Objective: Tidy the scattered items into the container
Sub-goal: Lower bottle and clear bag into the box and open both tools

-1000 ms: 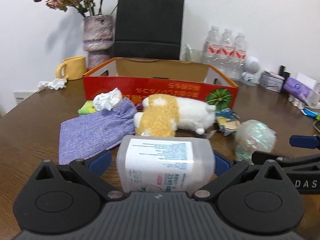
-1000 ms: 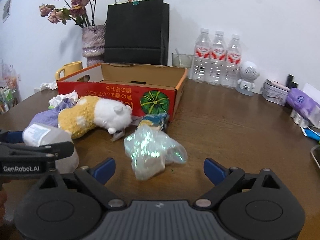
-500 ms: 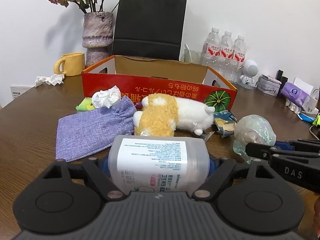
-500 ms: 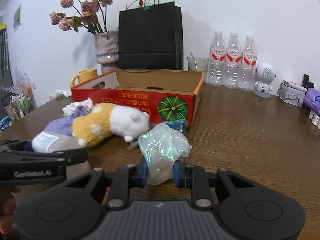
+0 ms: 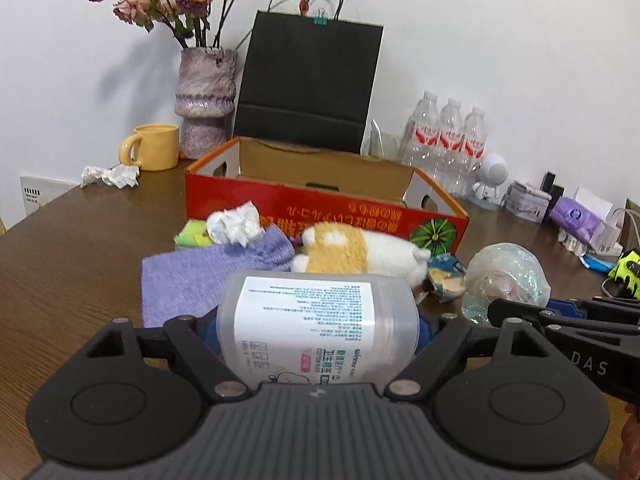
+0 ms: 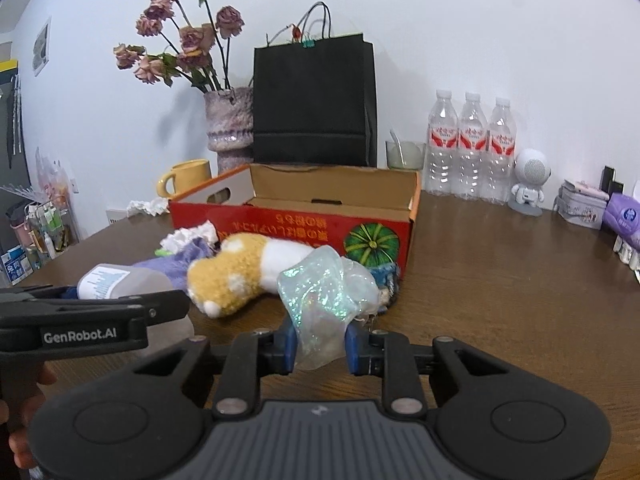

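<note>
My left gripper (image 5: 318,326) is shut on a clear cotton-swab jar (image 5: 316,324) with a white label, held above the table. My right gripper (image 6: 318,346) is shut on a crumpled iridescent plastic bag (image 6: 326,298), also lifted; the bag shows in the left wrist view (image 5: 506,280). The red cardboard box (image 5: 320,204) stands open behind the clutter and also shows in the right wrist view (image 6: 296,224). In front of it lie a yellow-white plush toy (image 5: 356,250), a purple cloth pouch (image 5: 192,276), a crumpled tissue (image 5: 236,222), a green packet (image 5: 192,236) and a blue snack wrapper (image 5: 446,278).
Behind the box stand a black paper bag (image 5: 308,88), a vase of dried roses (image 5: 206,100), a yellow mug (image 5: 154,146) and three water bottles (image 5: 448,140). A crumpled tissue (image 5: 112,176) lies at the far left. Small items (image 5: 576,220) line the right edge.
My right gripper closed on the iridescent bag and lifted it. My left gripper closed on the jar and raised it, and both views rose above the table.
</note>
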